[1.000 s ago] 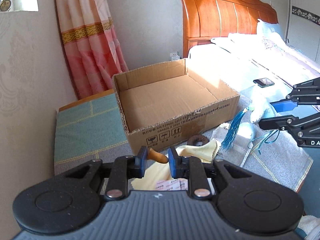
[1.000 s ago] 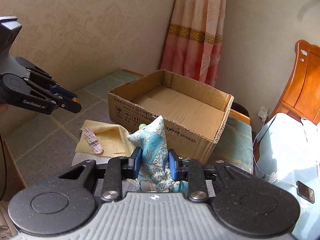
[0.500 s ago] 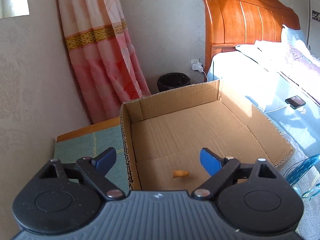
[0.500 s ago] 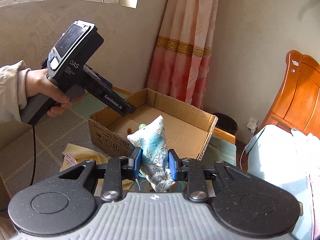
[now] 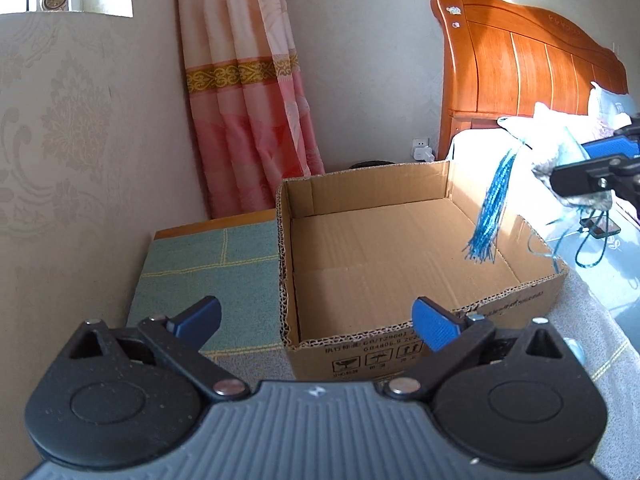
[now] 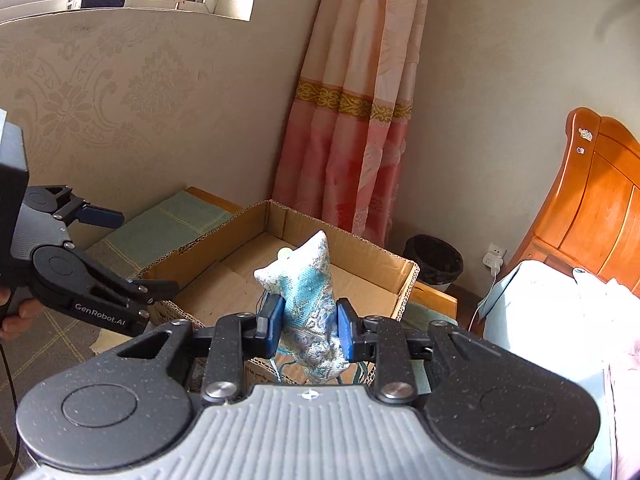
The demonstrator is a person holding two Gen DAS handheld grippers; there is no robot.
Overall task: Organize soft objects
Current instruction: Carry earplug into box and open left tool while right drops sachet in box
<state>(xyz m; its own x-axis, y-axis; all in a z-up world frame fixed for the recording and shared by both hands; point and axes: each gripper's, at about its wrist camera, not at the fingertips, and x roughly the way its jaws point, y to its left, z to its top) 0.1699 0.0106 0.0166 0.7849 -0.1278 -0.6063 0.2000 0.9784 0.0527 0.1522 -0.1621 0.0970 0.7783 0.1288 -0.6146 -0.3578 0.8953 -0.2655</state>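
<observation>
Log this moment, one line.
left tool: open, empty | right tool: shut on brocade sachet | cardboard box: sachet not yet inside

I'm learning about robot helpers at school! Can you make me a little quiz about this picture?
1. True or false: the left claw is holding something.
2. What does the right claw squeeze?
A. a sock
B. a patterned pouch
C. a ball
3. What colour is the tassel dangling over the cardboard box?

Key:
1. False, it is wide open with nothing between its fingers.
2. B, the patterned pouch.
3. Blue.
</observation>
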